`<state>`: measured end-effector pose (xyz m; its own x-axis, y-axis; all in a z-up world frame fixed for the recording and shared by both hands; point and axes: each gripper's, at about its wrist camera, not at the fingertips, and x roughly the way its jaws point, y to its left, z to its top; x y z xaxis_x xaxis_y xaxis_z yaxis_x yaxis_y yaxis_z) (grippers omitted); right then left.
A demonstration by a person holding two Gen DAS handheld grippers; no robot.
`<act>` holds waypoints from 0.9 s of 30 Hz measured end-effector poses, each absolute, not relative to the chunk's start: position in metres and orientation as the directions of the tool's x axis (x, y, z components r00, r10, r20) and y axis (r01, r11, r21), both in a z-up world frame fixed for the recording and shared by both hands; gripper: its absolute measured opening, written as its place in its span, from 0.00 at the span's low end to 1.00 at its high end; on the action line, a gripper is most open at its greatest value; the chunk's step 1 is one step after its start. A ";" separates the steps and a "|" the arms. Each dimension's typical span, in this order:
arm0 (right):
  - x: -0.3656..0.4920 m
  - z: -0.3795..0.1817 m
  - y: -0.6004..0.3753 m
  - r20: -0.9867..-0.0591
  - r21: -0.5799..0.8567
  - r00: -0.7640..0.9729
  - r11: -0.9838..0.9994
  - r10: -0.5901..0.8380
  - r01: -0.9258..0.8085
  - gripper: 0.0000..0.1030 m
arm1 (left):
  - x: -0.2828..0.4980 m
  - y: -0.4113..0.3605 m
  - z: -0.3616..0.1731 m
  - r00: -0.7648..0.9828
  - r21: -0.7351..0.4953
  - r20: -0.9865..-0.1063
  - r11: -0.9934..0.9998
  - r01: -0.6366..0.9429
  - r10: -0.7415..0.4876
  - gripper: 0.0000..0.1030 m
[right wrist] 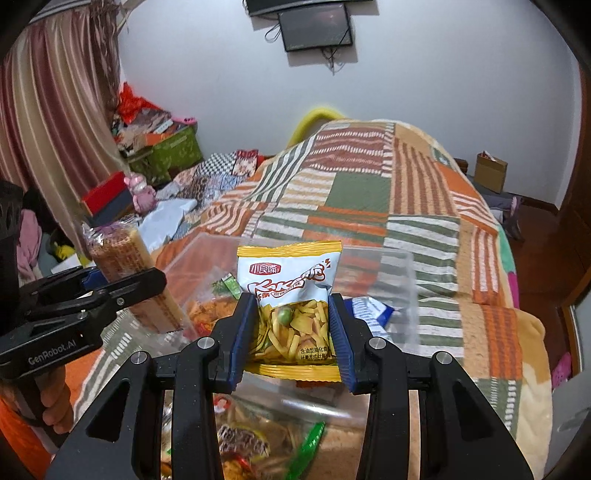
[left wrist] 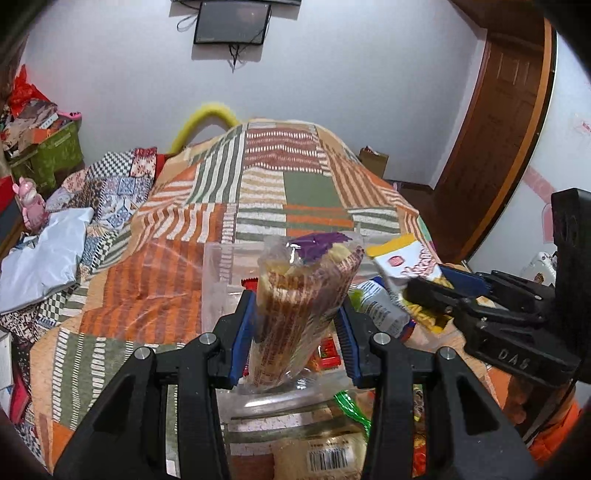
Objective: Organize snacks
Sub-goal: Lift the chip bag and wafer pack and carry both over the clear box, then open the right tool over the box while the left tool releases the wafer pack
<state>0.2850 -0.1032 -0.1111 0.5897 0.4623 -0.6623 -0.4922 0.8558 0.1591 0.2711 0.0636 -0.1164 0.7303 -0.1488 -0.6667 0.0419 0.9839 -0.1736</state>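
- The left gripper [left wrist: 295, 332] has its blue-padded fingers [left wrist: 242, 332] clamped on the sides of a clear-wrapped roll of brown biscuits [left wrist: 295, 306], which stands nearly upright between them, its crimped top with a purple patch leaning slightly right.
- The right gripper [right wrist: 291, 332] has its fingers [right wrist: 242, 328] pressed on both edges of a white-and-yellow chip packet [right wrist: 290, 291], held upright, yellow strips and a green pea showing through its window.
- Both packets hang over a clear plastic bin [right wrist: 402, 273] on the bed; in it lie a blue-and-white packet [right wrist: 369, 314], an orange snack bag [right wrist: 207, 310] and a small green-edged sachet [right wrist: 231, 284].
- Nearer the cameras, more loose snack bags [right wrist: 251, 443] lie blurred beneath the grippers.
- From the right wrist view, the left gripper sits to the left, just beside the bin, with a hand [right wrist: 55, 406] gripping its handle.
- The bed carries a patchwork blanket [right wrist: 369, 192] in orange, green and cream stripes.
- On the far wall hangs a dark screen [left wrist: 231, 24]; a green storage box [right wrist: 170, 155] stuffed with clutter stands by the curtain [right wrist: 55, 110], and a wooden door [left wrist: 495, 140] is on the right.
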 end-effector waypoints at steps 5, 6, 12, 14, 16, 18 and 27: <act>0.292 -0.125 -0.091 -0.694 0.143 0.560 0.849 0.452 -0.509 0.36 | 0.281 0.065 -0.127 0.708 -0.173 -0.690 0.984 0.042 -0.151 0.40; 0.293 -0.127 -0.088 -0.700 0.138 0.557 0.849 0.448 -0.511 0.36 | 0.283 0.065 -0.129 0.706 -0.172 -0.692 0.984 0.041 -0.151 0.40; 0.299 -0.138 -0.080 -0.723 0.117 0.541 0.848 0.429 -0.517 0.36 | 0.294 0.066 -0.139 0.681 -0.166 -0.719 0.986 0.028 -0.141 0.40; 0.300 -0.140 -0.079 -0.729 0.112 0.537 0.849 0.423 -0.516 0.36 | 0.298 0.066 -0.144 0.667 -0.169 -0.732 0.985 0.020 -0.139 0.40; 0.300 -0.142 -0.079 -0.735 0.108 0.535 0.850 0.417 -0.515 0.37 | 0.301 0.067 -0.149 0.657 -0.169 -0.742 0.986 0.012 -0.135 0.40; 0.300 -0.141 -0.079 -0.740 0.107 0.530 0.850 0.414 -0.515 0.37 | 0.301 0.068 -0.151 0.652 -0.174 -0.746 0.985 0.005 -0.135 0.40; 0.295 -0.134 -0.088 -0.740 0.104 0.541 0.862 0.400 -0.496 0.53 | 0.289 0.069 -0.140 0.663 -0.171 -0.740 0.985 -0.018 -0.116 0.58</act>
